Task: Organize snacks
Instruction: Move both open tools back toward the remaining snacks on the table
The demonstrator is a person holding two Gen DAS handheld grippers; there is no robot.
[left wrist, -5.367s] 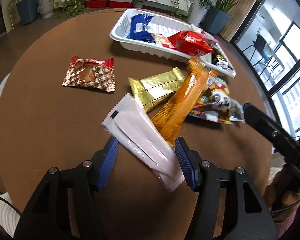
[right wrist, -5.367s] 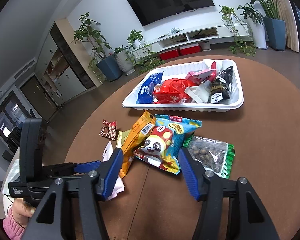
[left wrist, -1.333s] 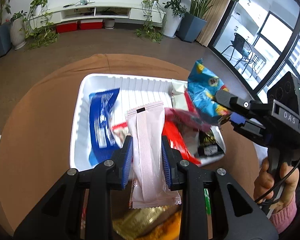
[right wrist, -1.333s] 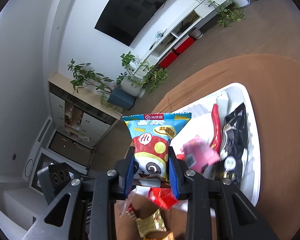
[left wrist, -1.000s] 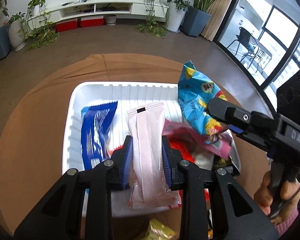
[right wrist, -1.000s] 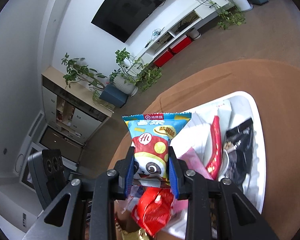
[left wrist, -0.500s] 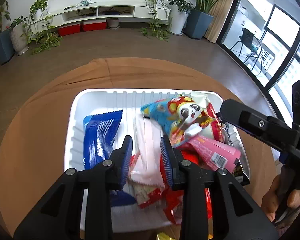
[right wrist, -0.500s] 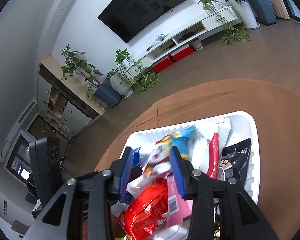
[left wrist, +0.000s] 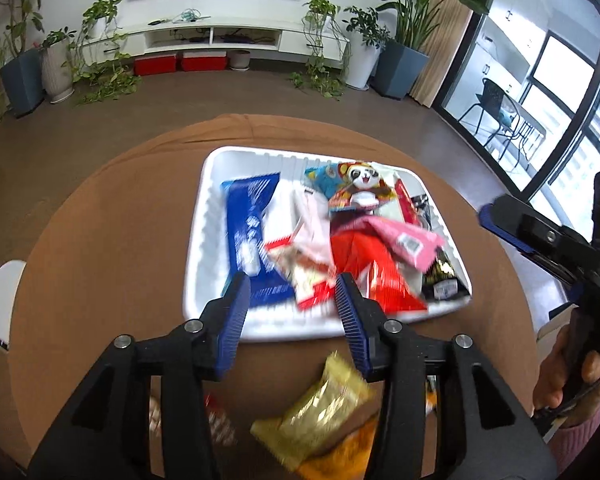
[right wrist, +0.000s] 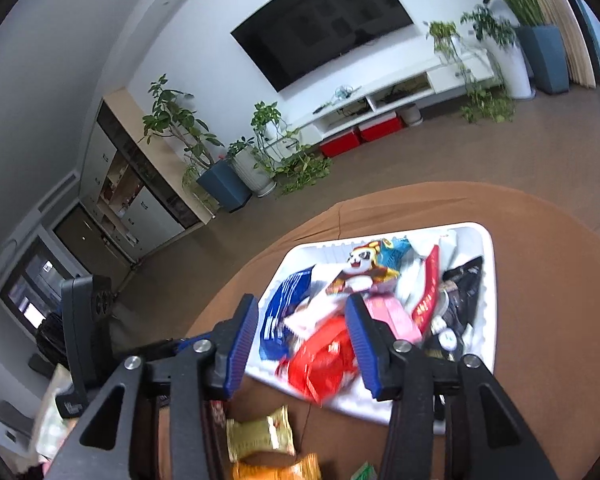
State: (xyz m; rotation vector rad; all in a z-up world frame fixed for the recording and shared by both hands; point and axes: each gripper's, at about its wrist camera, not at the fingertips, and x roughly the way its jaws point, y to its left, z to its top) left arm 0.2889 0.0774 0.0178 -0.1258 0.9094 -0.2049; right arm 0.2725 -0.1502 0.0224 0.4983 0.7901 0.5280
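A white tray point(left wrist: 198, 240) on the round brown table holds several snacks: a panda bag point(left wrist: 356, 184), a pale pink packet point(left wrist: 312, 224), a blue packet point(left wrist: 248, 224) and a red bag point(left wrist: 364, 264). My left gripper point(left wrist: 292, 284) hovers over the tray's near rim, its jaws opening, with nothing held between them. My right gripper point(right wrist: 302, 308) hangs above the tray's near corner point(right wrist: 364, 408), jaws also opening and gripping nothing. The panda bag point(right wrist: 360, 268) lies on top of the pile. A gold packet point(left wrist: 324, 412) and an orange packet point(left wrist: 340, 460) lie on the table under the left gripper.
The gold packet point(right wrist: 260, 436), the orange packet point(right wrist: 276, 468) and a green packet's corner point(right wrist: 364, 474) lie on the table in front of the tray. A hand point(left wrist: 560, 376) holds the right gripper at the table's right edge. A white round seat point(left wrist: 0, 304) sits at the left.
The left gripper let the pale pink packet go into the tray and the right gripper dropped the panda bag there. Both opened and drew back towards the tray's near edge.
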